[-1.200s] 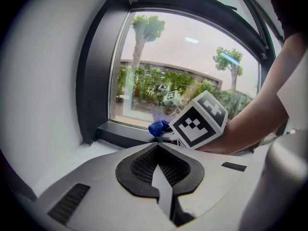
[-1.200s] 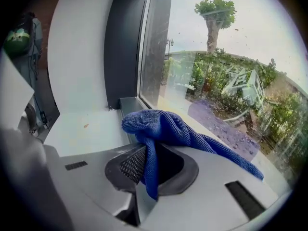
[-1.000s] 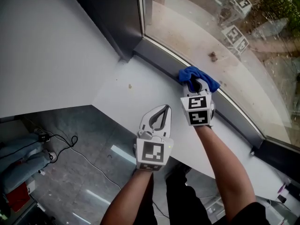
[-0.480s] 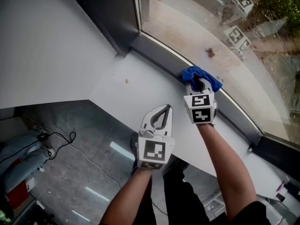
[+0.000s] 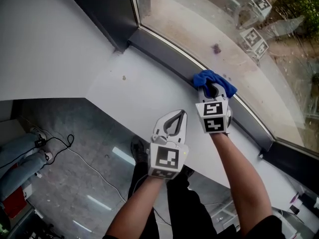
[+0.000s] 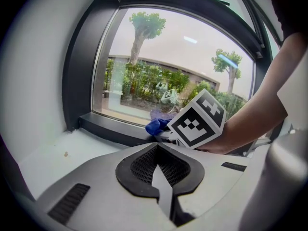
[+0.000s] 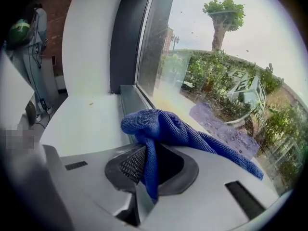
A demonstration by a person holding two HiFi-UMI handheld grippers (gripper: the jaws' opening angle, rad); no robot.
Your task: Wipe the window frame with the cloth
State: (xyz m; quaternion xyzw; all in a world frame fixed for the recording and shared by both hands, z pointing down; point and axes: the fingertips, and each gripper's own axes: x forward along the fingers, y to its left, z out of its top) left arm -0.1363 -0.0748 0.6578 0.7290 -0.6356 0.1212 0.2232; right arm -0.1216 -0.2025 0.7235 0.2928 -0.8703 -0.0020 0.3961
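A blue cloth [image 5: 214, 81] is bunched against the dark grey window frame [image 5: 164, 56], where the frame meets the white sill [image 5: 134, 96]. My right gripper [image 5: 212, 90] is shut on the cloth and pushes it onto the frame. In the right gripper view the cloth [image 7: 166, 129] hangs down between the jaws of the right gripper [image 7: 147, 153] and drapes off to the right, with the frame [image 7: 127, 97] just beyond. My left gripper [image 5: 176, 114] hovers over the sill's near edge, shut and holding nothing. From the left gripper [image 6: 156, 146] I see the cloth [image 6: 156, 125] ahead.
The sill ends at a dark upright post [image 5: 107, 14] in the left corner. A small brown speck [image 5: 124, 77] lies on the sill. The sill's near edge drops to a grey floor [image 5: 75, 148] with cables [image 5: 60, 143]. Glass [image 5: 219, 29] stands behind the frame.
My right gripper has slid the cloth to the right along the frame, farther from the corner post. The left gripper has drifted the same way and stayed shut.
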